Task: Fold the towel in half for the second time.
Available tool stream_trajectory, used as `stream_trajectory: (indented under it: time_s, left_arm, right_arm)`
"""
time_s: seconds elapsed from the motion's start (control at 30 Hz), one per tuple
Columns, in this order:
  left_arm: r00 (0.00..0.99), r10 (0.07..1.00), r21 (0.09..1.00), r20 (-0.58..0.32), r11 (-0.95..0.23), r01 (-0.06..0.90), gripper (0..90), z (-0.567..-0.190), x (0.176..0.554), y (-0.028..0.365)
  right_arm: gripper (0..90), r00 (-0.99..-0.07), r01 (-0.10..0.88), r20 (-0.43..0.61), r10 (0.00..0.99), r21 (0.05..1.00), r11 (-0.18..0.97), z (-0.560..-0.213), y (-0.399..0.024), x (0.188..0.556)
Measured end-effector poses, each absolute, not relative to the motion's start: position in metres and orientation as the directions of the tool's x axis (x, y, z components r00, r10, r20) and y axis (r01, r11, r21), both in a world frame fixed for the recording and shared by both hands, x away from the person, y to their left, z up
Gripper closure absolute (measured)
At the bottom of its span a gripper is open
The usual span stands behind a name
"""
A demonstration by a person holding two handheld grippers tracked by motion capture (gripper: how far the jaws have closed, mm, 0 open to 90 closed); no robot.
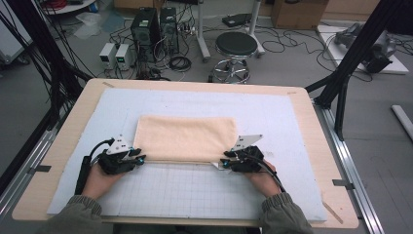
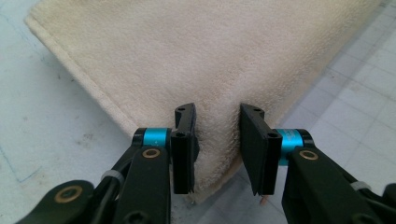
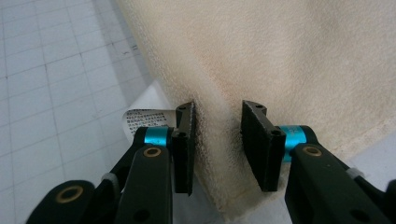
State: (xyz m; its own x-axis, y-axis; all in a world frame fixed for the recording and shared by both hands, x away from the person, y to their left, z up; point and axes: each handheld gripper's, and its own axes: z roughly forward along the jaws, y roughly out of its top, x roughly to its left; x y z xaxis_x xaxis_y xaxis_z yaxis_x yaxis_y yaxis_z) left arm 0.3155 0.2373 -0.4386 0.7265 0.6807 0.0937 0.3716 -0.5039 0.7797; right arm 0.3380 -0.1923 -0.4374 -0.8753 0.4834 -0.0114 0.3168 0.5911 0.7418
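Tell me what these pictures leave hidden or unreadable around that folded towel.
- The white care label: print too small, right gripper view.
- Layers in the folded cream terry towel: top layer covers them, high view.
- Towel corner under the left tongs: jaws partly cover it.
- Right tongs: pad contact unclear.

Cream towel [image 1: 185, 137], folded flat, lies on the gridded mat [image 1: 195, 190].

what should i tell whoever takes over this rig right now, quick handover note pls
Left gripper: jaws apart, straddling the near left corner of the towel, not pinching it.
Right gripper: jaws apart over the near right corner, beside a white label, no pinch.
Towel: cream, folded into a long rectangle, flat on the grid mat.
Done: one fold appears made, edges roughly lined up.
Left: probably a further fold or smoothing; regrip the corners first.
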Motion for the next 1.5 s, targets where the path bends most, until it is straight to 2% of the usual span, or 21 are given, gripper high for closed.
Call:
stream_trajectory:
  time_s: [0.1, 0.27, 0.67, 1.0, 1.2, 1.5]
  left_arm:
    - [0.727, 0.680, 0.779, 0.096, -0.506, 0.370, 66.0, -0.438, 0.315, 0.238]
    - [0.722, 0.686, 0.789, 0.085, -0.488, 0.372, 63.8, -0.437, 0.315, 0.239]
    - [0.688, 0.725, 0.835, 0.024, -0.393, 0.385, 48.8, -0.426, 0.314, 0.245]
    - [0.658, 0.752, 0.854, -0.031, -0.322, 0.409, 34.0, -0.420, 0.313, 0.249]
    - [0.657, 0.753, 0.859, -0.043, -0.308, 0.409, 30.5, -0.418, 0.311, 0.250]
    - [0.652, 0.756, 0.861, -0.050, -0.299, 0.412, 22.5, -0.415, 0.309, 0.252]
  right_arm:
    - [63.1, -0.876, 0.316, -0.006, 0.482, 0.748, 0.583, -0.437, -0.193, 0.339]
    - [53.8, -0.867, 0.338, 0.032, 0.497, 0.770, 0.541, -0.435, -0.195, 0.339]
    - [31.4, -0.791, 0.382, 0.073, 0.607, 0.834, 0.398, -0.425, -0.211, 0.342]
    - [20.5, -0.757, 0.406, 0.110, 0.644, 0.852, 0.332, -0.420, -0.217, 0.340]
    - [13.4, -0.751, 0.419, 0.116, 0.650, 0.844, 0.334, -0.418, -0.216, 0.336]
    - [12.1, -0.759, 0.401, 0.077, 0.647, 0.838, 0.371, -0.414, -0.214, 0.330]
